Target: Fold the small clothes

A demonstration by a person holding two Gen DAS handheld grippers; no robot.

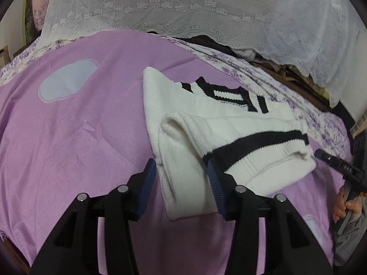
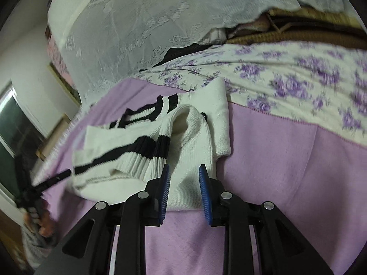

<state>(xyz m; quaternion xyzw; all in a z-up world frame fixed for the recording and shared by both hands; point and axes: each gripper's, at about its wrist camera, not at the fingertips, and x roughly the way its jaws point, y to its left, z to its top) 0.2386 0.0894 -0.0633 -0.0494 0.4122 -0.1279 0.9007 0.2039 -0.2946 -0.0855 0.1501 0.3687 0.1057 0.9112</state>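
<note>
A small white knit sweater with black stripes lies partly folded on the pink blanket. My left gripper is open, its blue pads on either side of the sweater's near white fold. In the right wrist view the sweater lies bunched, and my right gripper is open with its pads on either side of the sweater's near edge. The right gripper's tip shows at the sweater's striped hem in the left wrist view. The left gripper's tip shows at the hem's far left in the right wrist view.
The pink blanket covers a floral purple sheet. A white lace cloth drapes over piled items at the back. A pale oval patch sits on the blanket at left. A window is at far left.
</note>
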